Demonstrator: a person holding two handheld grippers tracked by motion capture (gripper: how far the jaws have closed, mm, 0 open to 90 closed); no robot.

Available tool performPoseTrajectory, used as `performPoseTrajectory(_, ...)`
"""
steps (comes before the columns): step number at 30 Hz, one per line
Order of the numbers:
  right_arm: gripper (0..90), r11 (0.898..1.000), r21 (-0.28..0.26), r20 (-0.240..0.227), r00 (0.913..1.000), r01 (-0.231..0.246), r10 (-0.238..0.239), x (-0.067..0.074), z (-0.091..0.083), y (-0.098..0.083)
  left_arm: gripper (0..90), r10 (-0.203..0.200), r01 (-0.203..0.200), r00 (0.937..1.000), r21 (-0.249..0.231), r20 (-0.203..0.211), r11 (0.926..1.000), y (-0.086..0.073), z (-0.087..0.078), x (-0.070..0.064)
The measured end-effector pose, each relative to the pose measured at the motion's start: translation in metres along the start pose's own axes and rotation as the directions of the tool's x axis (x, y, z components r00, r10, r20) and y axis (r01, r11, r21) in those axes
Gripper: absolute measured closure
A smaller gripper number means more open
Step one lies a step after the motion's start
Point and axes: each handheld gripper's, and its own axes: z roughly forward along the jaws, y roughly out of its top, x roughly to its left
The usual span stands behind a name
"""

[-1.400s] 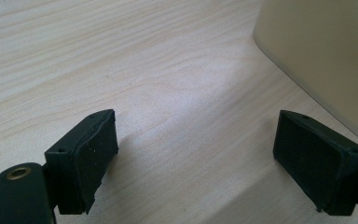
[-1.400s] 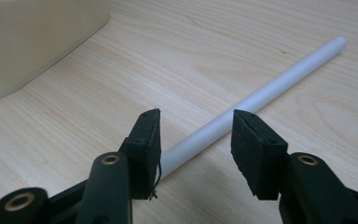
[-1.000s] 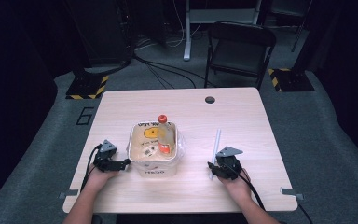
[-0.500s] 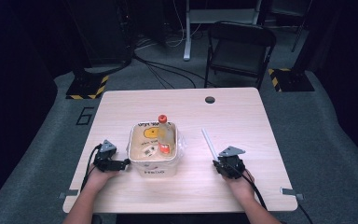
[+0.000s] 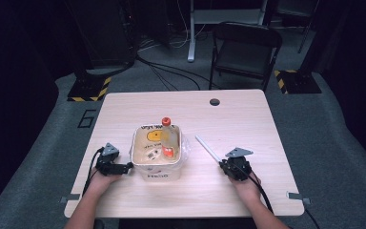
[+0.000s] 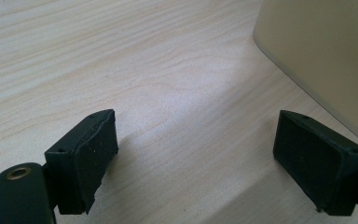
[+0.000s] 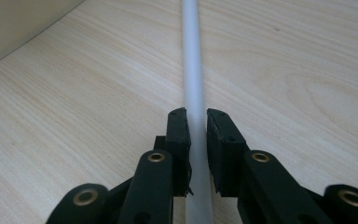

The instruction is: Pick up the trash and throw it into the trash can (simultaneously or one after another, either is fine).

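We are clamping the right gripper (image 7: 196,122), its jaws just closing, on the white stick (image 7: 193,70) lying beside the tub (image 5: 156,169). Left gripper (image 6: 200,149) is waiting, jaws apart. Next, probably lifting steadily.

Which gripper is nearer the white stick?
Right. The right gripper is shut on the white stick; the left gripper sits across the tub from it, open.

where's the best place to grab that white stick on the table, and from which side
Grip the white stick near its end closest to the person, coming in low along its length with one jaw on each flank. It is thin, straight and round; the right gripper already pinches it so.
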Motion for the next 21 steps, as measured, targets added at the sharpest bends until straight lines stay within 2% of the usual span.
performPoseTrajectory(8,79.0,1.000,-0.006,-0.025,0.9996,-0.009,0.009,0.000,-0.003,0.003,13.5,0.000,0.000,1.0000,0.000,0.000,1.0000,0.000,0.000,0.000)
performPoseTrajectory(12,78.9,0.999,-0.027,-0.035,0.9992,-0.018,0.017,-0.003,-0.006,0.007,13.5,0.004,-0.004,1.0000,0.003,0.000,1.0000,0.000,0.000,0.000)
performPoseTrajectory(21,79.0,0.999,-0.038,-0.042,0.9988,-0.028,0.026,-0.007,-0.015,0.012,13.5,0.005,-0.005,1.0000,0.002,0.000,1.0000,0.000,0.000,0.000)
